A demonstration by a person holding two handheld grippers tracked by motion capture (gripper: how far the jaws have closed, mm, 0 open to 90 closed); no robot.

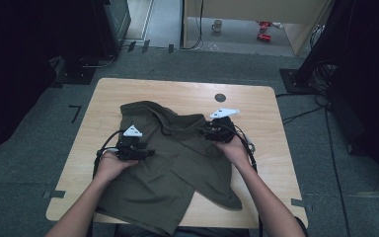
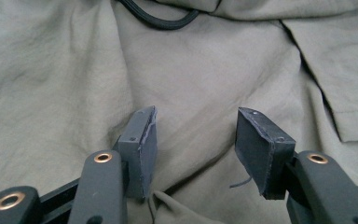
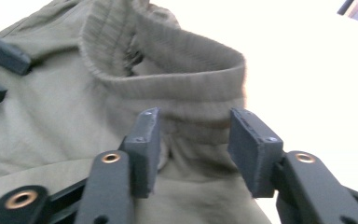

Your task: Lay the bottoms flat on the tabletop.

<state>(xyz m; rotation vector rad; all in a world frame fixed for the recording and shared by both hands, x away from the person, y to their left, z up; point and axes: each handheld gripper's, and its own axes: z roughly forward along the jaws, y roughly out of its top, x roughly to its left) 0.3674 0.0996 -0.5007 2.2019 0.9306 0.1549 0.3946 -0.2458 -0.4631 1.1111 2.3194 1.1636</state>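
Both grippers are spread with nothing pinched. The right gripper (image 1: pixel 216 132) sits at the ribbed waistband (image 3: pixel 177 88), just off its pads toward 12 o'clock, so it's the nearer one. The left gripper (image 1: pixel 139 152) hovers over the olive shorts (image 1: pixel 177 163), whose length runs 12 to 6 on the table (image 1: pixel 256 103).

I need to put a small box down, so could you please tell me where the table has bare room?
The table is bare along its far edge beyond the olive shorts, around the dark round hole, and down the right side past the right gripper. A narrower strip runs left of the left gripper. The middle and near edge are crowded.
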